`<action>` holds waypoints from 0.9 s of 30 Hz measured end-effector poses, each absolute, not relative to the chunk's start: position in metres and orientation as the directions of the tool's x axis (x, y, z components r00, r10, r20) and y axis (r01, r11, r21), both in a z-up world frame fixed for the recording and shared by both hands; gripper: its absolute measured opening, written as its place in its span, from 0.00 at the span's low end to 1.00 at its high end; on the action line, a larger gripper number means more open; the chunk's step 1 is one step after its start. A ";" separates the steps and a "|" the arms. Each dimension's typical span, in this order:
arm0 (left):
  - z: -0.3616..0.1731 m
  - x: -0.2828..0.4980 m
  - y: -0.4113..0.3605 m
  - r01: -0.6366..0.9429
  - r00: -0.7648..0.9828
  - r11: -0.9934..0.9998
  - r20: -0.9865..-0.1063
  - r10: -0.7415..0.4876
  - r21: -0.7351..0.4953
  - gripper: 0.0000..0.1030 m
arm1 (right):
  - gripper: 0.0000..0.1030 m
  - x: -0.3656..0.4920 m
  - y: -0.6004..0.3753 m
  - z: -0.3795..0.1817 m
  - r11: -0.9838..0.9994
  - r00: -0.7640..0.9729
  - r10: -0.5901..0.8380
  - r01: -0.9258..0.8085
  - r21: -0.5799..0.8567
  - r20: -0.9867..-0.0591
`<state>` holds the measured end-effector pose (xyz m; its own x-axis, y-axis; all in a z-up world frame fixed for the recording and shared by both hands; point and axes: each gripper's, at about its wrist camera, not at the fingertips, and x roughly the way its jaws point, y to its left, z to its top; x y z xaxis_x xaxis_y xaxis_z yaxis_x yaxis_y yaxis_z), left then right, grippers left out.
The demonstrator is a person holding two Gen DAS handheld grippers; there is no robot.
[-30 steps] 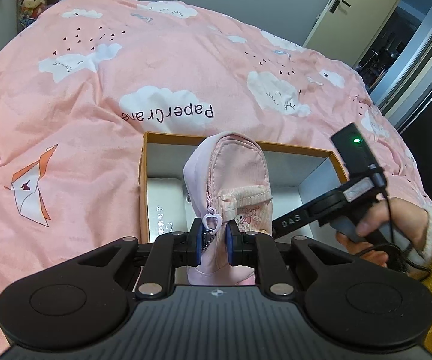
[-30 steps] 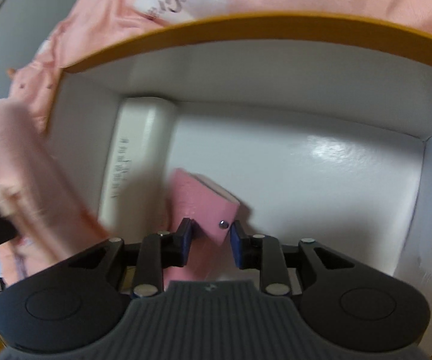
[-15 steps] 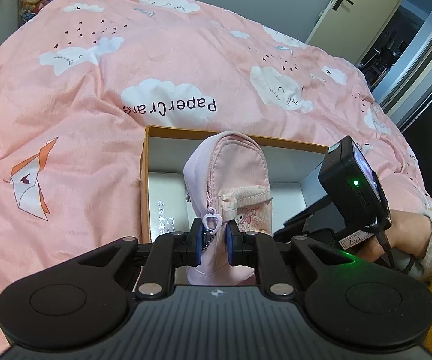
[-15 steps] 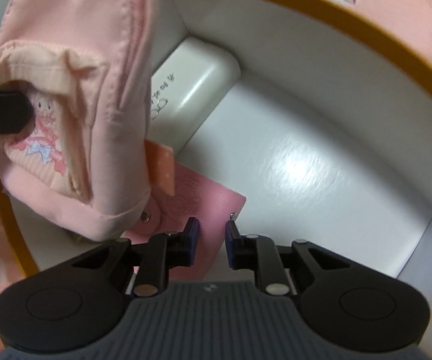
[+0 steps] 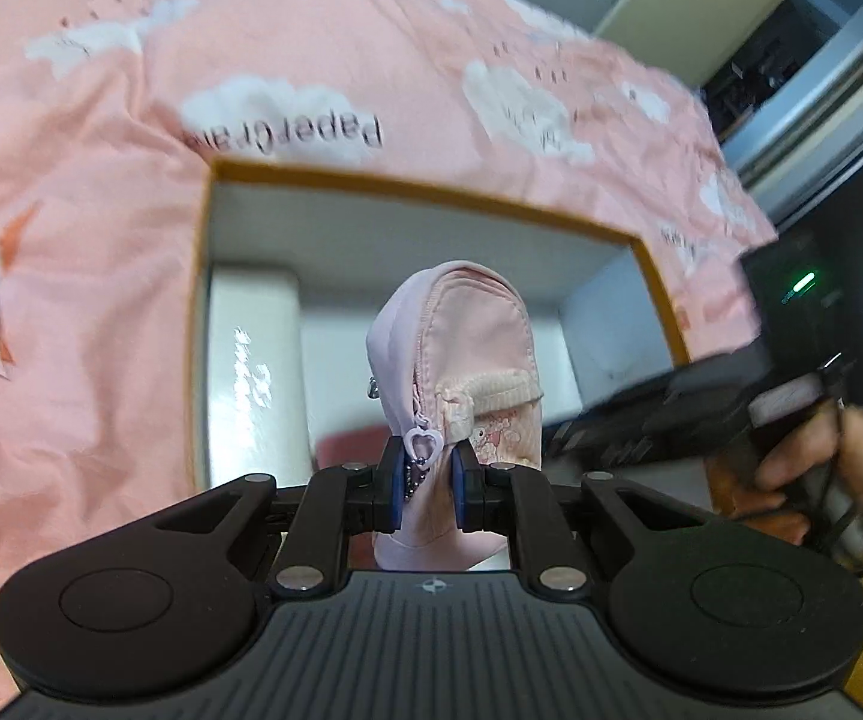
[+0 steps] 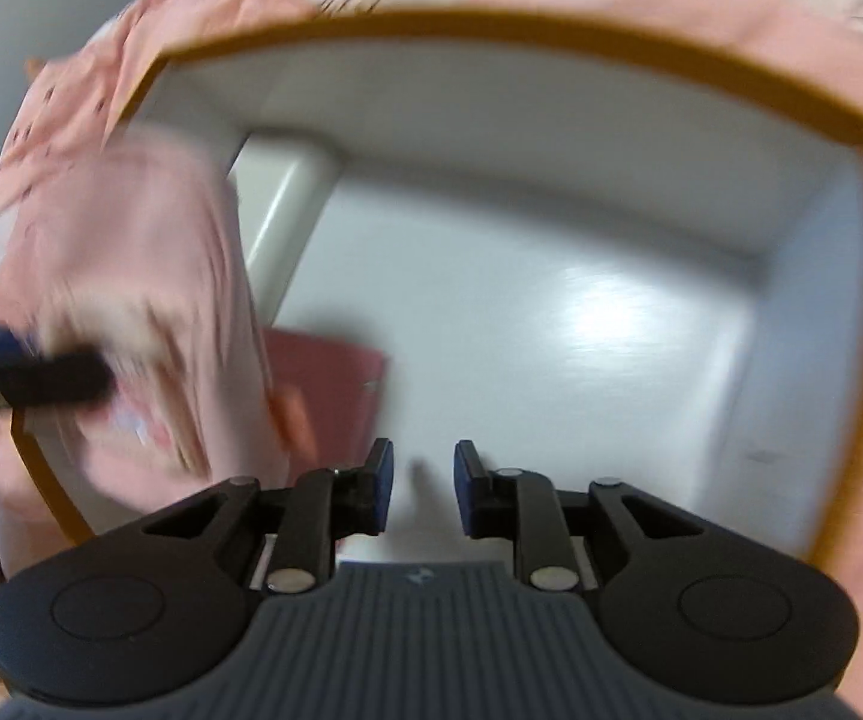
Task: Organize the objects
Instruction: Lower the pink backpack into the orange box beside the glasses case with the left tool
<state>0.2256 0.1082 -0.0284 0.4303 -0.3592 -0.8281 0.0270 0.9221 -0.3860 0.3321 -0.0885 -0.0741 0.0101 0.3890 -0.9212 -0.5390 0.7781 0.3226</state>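
Note:
A small pink backpack-shaped pouch (image 5: 461, 360) hangs over the open white box with an orange rim (image 5: 431, 186). My left gripper (image 5: 425, 480) is shut on the pouch by its zipper side, where a lilac heart pull dangles. In the right wrist view the pouch (image 6: 149, 276) is a blur at the left. A pink wallet (image 6: 335, 378) lies on the box floor beside a white case (image 6: 287, 204). My right gripper (image 6: 424, 480) hovers above the box floor. Its jaws are opening and nothing is between them.
The box rests on a pink bedspread with cloud prints (image 5: 101, 240). A hand in a yellow sleeve (image 5: 791, 468) holds the right gripper at the box's right side. An open doorway (image 5: 791, 60) lies beyond the bed at the upper right.
My right gripper let go of the pink wallet, which now lies on the box floor, and drew back from it. My left gripper sank toward the box with the pouch.

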 end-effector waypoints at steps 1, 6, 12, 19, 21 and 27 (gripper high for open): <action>-0.033 0.227 0.106 0.023 0.411 0.927 -0.841 -0.351 -0.375 0.16 | 0.24 0.332 -0.096 -0.069 0.784 0.029 0.400 -0.528 0.326 -0.916; -0.057 0.233 0.103 -0.012 0.322 0.931 -0.883 -0.341 -0.364 0.16 | 0.39 0.336 -0.111 -0.053 0.767 0.032 0.504 -0.475 0.431 -0.863; -0.066 0.235 0.098 -0.013 0.277 0.940 -0.905 -0.323 -0.340 0.19 | 0.41 0.319 -0.077 -0.057 0.715 -0.018 0.580 -0.468 0.520 -0.814; -0.072 0.233 0.088 0.031 0.281 0.970 -0.929 -0.242 -0.243 0.28 | 0.39 0.312 -0.087 -0.077 0.715 -0.066 0.581 -0.434 0.548 -0.811; -0.072 0.232 0.083 0.056 0.293 0.975 -0.930 -0.223 -0.217 0.28 | 0.33 0.310 -0.086 -0.084 0.713 -0.084 0.585 -0.421 0.561 -0.807; -0.056 0.219 0.076 0.128 0.401 0.984 -0.901 -0.167 -0.125 0.28 | 0.25 0.308 -0.086 -0.089 0.716 -0.097 0.591 -0.395 0.576 -0.801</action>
<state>0.2193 0.0759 -0.0562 0.4013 -0.1668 -0.9006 0.1276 0.9839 -0.1254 0.3079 -0.0855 -0.0889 -0.0971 0.5912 -0.8006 -0.3948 0.7156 0.5763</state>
